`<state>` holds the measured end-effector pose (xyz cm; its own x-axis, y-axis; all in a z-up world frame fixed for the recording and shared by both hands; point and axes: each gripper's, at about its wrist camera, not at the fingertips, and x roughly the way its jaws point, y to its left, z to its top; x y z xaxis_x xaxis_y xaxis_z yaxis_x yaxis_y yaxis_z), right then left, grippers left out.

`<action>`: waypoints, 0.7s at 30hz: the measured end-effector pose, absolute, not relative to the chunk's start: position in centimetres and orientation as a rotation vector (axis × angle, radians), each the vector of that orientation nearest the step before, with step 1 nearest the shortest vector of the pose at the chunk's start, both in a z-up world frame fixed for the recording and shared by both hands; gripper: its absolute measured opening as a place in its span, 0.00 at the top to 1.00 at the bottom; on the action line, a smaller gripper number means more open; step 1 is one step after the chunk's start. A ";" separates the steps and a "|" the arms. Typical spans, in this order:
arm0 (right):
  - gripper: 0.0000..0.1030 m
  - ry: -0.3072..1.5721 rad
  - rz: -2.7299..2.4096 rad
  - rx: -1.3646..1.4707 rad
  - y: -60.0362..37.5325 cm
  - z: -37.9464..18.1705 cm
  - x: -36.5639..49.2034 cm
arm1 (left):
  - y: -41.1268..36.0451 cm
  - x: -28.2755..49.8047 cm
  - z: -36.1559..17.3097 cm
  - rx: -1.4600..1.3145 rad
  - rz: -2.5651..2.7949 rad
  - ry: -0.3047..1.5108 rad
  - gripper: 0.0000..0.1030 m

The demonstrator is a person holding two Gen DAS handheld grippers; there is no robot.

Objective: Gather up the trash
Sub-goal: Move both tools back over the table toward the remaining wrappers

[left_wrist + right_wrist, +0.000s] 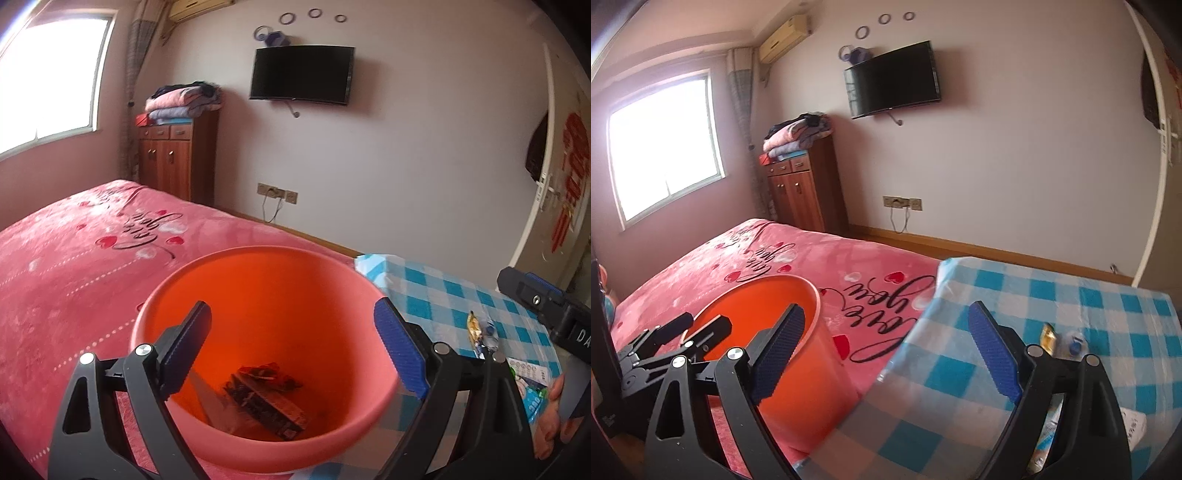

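A bedroom: beside the pink bed [746, 266] stood a checked table [1071, 314]. Both the left gripper [291, 347] and right gripper [886, 350] gaped, released and empty. Wrappers [1060, 338] lay mid-table, near the orange bin [266, 291]; probably light, crinkly and slippery, best pinched across the middle.

Pink bed plus a blue-checked table, both with stuff on them

The bed [812, 258] with the pink heart blanket has the orange bucket [266, 288] at its 5 o'clock corner, just beside the table [1052, 295]. On the checked cloth, a yellow wrapper [1049, 338] and a small blue-white wrapper [1075, 341] lie near each other toward 3 o'clock.
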<state>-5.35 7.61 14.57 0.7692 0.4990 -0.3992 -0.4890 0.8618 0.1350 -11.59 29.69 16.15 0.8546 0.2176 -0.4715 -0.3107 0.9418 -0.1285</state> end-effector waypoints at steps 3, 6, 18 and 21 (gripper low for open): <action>0.13 0.447 0.516 0.037 6.3 14.1 -5.5 | 28.2 -11.3 16.5 -0.175 0.258 0.465 0.13; 0.13 0.453 0.497 0.061 4.7 13.7 -5.6 | 27.1 -11.1 16.6 -0.158 0.242 0.463 0.13; 0.13 0.440 0.460 0.049 0.9 12.5 -6.3 | 23.1 -10.6 16.6 -0.122 0.177 0.478 0.13; 0.13 0.444 0.451 0.043 0.2 12.2 -6.4 | 21.9 -10.4 16.4 -0.104 0.161 0.485 0.13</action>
<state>-6.36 0.15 12.18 0.8065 0.4306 -0.4051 -0.4123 0.9007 0.1367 -10.42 21.85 16.37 0.8727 0.1288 -0.4711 -0.1780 0.9821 -0.0614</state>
